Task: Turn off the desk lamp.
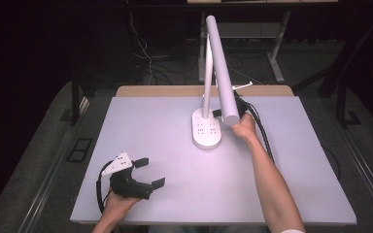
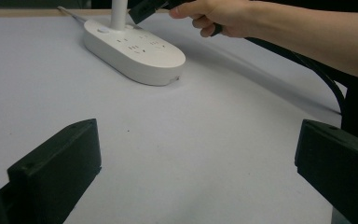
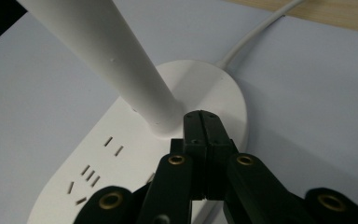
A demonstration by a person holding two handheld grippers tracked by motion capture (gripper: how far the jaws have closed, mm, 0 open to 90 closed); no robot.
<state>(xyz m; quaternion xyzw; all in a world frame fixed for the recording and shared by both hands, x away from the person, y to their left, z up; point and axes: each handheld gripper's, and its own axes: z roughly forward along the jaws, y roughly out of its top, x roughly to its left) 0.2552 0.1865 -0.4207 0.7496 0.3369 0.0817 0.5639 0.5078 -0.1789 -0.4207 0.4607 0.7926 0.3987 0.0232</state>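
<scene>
A white desk lamp [image 1: 209, 87] is seen standing near the middle of the pale counter [image 1: 291, 165], toward its far edge. Its oval base [image 1: 205, 131] doubles as a power strip, with socket slots [image 3: 89, 175] cut into the top. An upright post [image 1: 206, 82] rises from the far end of the base, and the long tubular lamp head [image 1: 221, 68] slopes down toward the near right. A white cord [image 3: 256, 32] is seen leaving the back of the base toward the wooden edge of the counter.

The right hand-held gripper [image 3: 202, 122] is held just at the foot of the post, over the base; its jaws are pressed together with nothing between them. Whether the tips touch the base cannot be told. The right hand [image 1: 245, 127] is seen just right of the base, under the lamp head's lower end.

The left hand-held gripper [image 1: 150, 171] is held low at the near left of the counter, well apart from the lamp, jaws spread wide and empty.
</scene>
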